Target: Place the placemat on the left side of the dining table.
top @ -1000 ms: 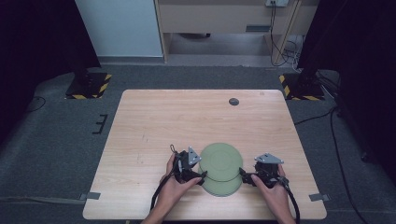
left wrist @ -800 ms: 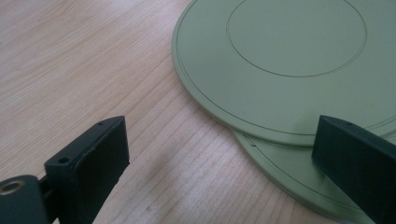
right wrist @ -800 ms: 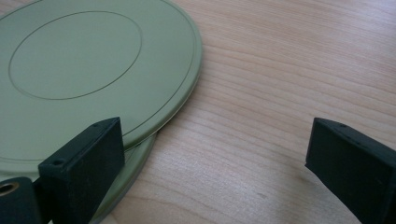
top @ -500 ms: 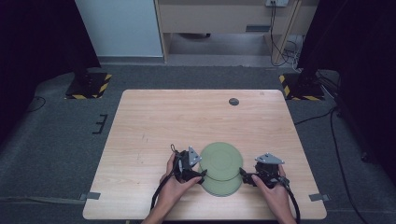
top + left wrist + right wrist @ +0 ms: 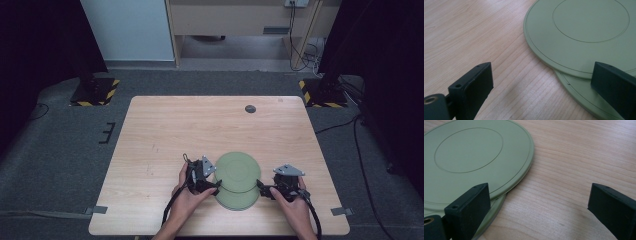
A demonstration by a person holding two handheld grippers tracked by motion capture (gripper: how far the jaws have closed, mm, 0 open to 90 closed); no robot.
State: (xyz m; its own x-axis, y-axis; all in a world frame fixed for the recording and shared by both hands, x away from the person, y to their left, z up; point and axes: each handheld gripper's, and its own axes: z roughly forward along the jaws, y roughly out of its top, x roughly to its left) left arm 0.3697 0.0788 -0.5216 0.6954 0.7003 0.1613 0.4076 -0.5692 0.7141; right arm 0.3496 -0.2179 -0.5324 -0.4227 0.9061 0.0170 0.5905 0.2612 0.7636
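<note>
Near my edge of the table (image 5: 165, 130), 2 green plates lie overlapped, the upper plate (image 5: 237, 171) resting partly on the lower plate (image 5: 235, 200), offset toward the far side. Over the last second the stack has barely moved, if at all, and my hands stay where they were, so I judge the work paused at the point of taking hold. My left gripper (image 5: 216, 186) sits at the plates' left edge with its jaws spread wide; in the left gripper view one jaw hangs over the rims where the 2 plates cross. My right gripper (image 5: 261, 188) sits at the right edge, jaws equally wide apart and gripping nothing. A small dark disc (image 5: 250, 108) lies far off.
</note>
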